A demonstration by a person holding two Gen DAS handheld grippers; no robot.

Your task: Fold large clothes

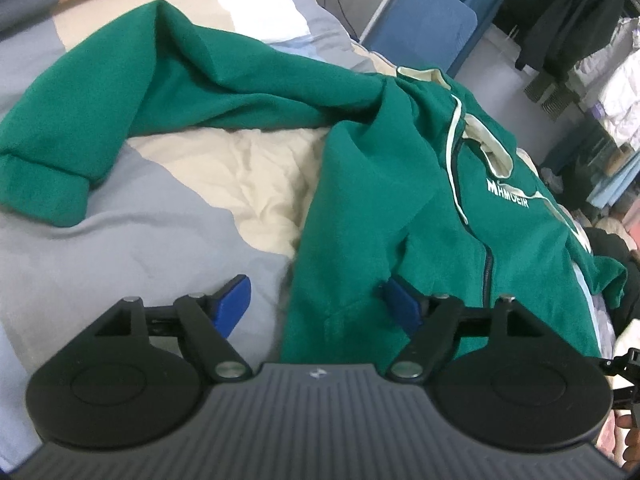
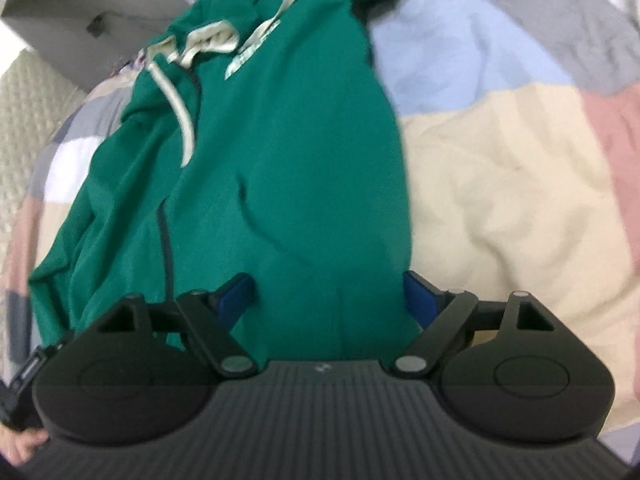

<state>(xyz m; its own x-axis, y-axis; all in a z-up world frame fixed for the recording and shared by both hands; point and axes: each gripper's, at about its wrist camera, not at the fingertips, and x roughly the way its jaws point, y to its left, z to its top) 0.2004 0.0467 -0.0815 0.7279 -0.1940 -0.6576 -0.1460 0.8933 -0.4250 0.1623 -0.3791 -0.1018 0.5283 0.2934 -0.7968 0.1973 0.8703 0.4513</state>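
Observation:
A green zip hoodie (image 1: pixel 400 200) with cream drawstrings and white chest lettering lies spread on a patchwork quilt (image 1: pixel 160 232). One sleeve (image 1: pixel 132 92) stretches left and ends in a rolled cuff (image 1: pixel 44 184). My left gripper (image 1: pixel 320 302) is open at the hoodie's lower left edge: one blue fingertip (image 1: pixel 236 300) is over the grey quilt, the other over green cloth. In the right wrist view the hoodie (image 2: pixel 288 160) fills the middle. My right gripper (image 2: pixel 328 296) is open, with a band of the green cloth lying between its blue fingertips (image 2: pixel 418 296).
The quilt (image 2: pixel 500 180) runs on to the right in cream, blue and pink patches. A blue padded panel (image 1: pixel 424 28) stands behind the bed. A dark jacket (image 1: pixel 568 28) and white laundry (image 1: pixel 616 96) hang at the back right. A grey wall (image 2: pixel 80 8) shows at upper left.

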